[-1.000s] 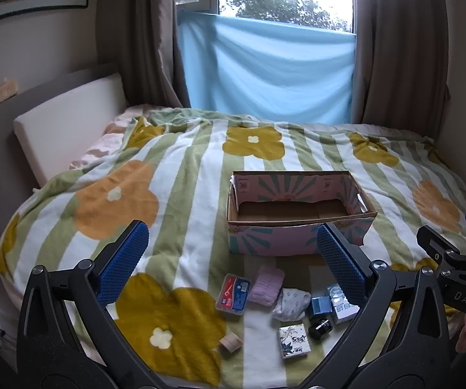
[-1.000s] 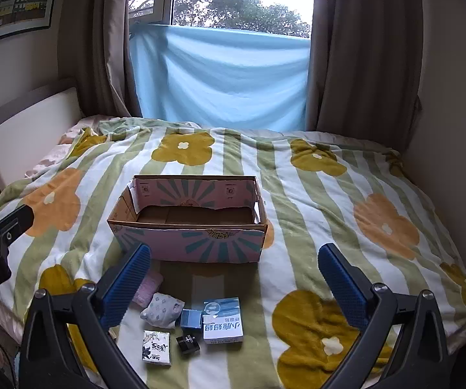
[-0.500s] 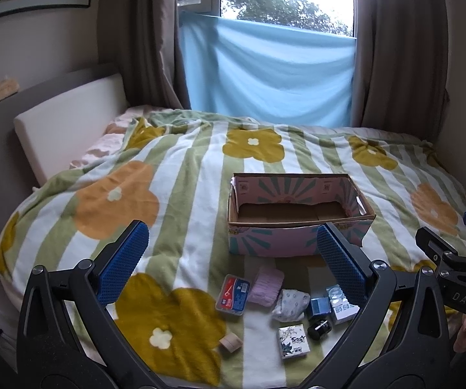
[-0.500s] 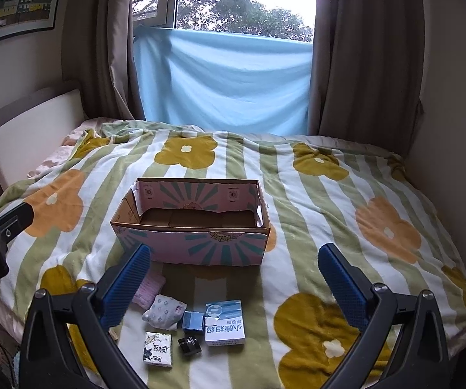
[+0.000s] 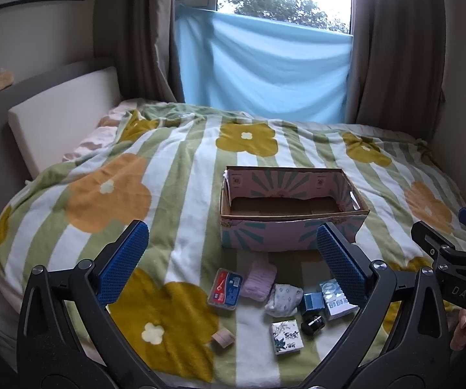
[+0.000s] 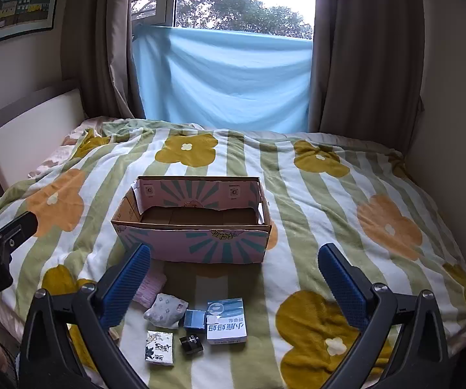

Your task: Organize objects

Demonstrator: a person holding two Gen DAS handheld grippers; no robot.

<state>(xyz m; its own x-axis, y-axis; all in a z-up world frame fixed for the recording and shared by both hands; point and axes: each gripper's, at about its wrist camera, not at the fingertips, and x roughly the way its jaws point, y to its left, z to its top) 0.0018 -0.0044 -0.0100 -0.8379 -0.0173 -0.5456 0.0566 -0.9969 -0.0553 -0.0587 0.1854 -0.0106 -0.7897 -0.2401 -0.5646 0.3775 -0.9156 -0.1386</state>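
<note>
Pink cardboard box sits open at frame centre on the striped quilt, its floor bare brown. Below it, lower centre, lie the small items: a red-and-blue case, a pink roll, a floral pouch, a blue cube, a black cap, a tissue pack, a white-and-blue carton and a wooden block. Left gripper hangs above them with both fingers spread wide, grasping nothing. Right gripper is likewise released, fingers apart over the carton. Blue cloth covers the window at upper centre.
</note>
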